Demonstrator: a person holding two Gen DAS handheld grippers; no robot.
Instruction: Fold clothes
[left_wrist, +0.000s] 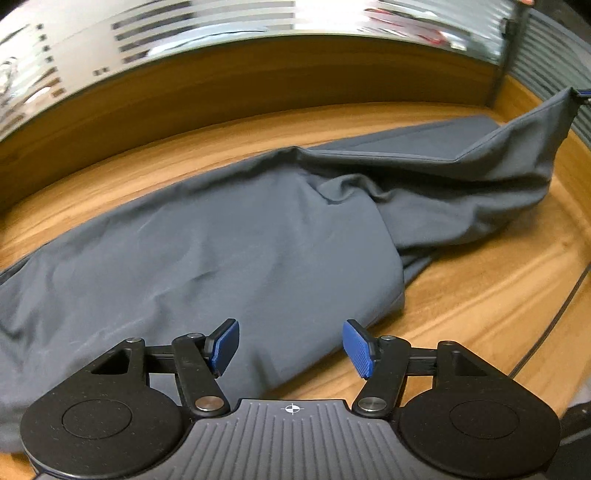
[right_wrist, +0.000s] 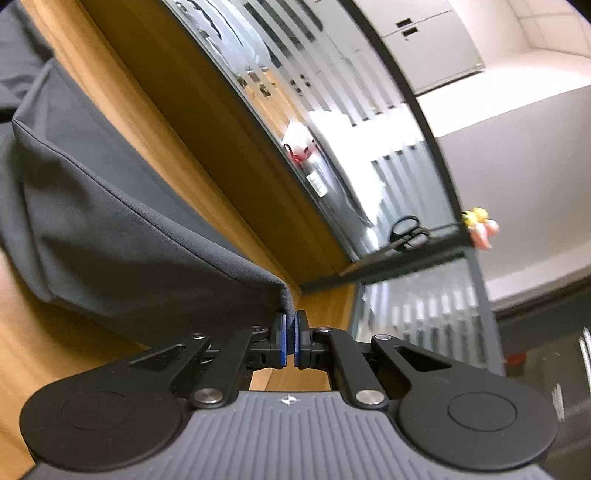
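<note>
Slate-grey, smooth woven garment (left_wrist: 229, 243) lies lengthwise on the wood-grain table (left_wrist: 480, 302), directly ahead of the left tongs (left_wrist: 291, 347), whose ribbed blue pads stand wide apart, holding nothing. Soft and light by its draping and shallow creases, it is best taken at a stitched hem corner, as the right tongs (right_wrist: 290, 341) do, pinched narrow on the lifted corner (right_wrist: 282, 291).

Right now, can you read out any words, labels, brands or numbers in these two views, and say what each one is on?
No text can be read.
White label behind the glass partition: it has dark print, too blurred to read.
Left gripper and right gripper: each body bears only a crosshair mark, no lettering.
Grey garment: no tag or print shows.
</note>
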